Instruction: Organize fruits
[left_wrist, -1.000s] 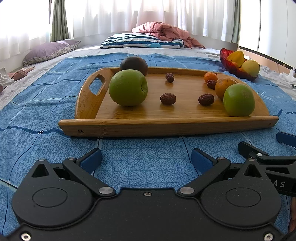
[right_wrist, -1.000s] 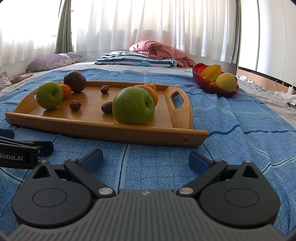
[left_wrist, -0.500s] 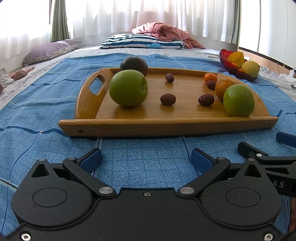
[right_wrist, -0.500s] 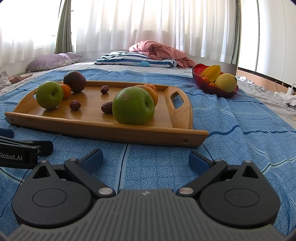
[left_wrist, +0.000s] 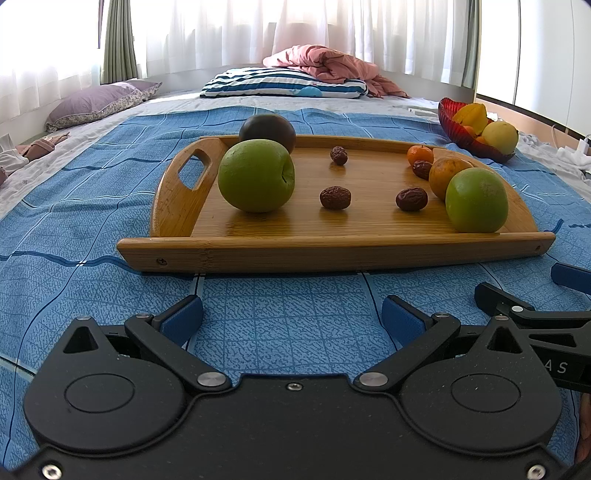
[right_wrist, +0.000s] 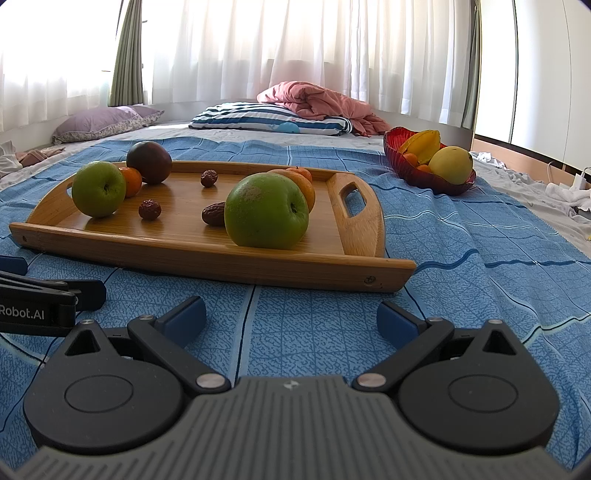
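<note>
Both grippers low before tray (left_wrist: 332, 251), jaws apart

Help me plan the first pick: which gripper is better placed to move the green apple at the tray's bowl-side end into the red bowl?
Right gripper, probably. It is open, that green apple sits just ahead of it, and the red bowl lies on its side. The left gripper faces the other end.

Left gripper (left_wrist: 291, 319): black housing, blue fingertip pads (left_wrist: 183, 319), silver pivot screws. Right gripper (right_wrist: 291, 317): ribbed grey housing, blue pads, "Robot.AI" marking.
</note>
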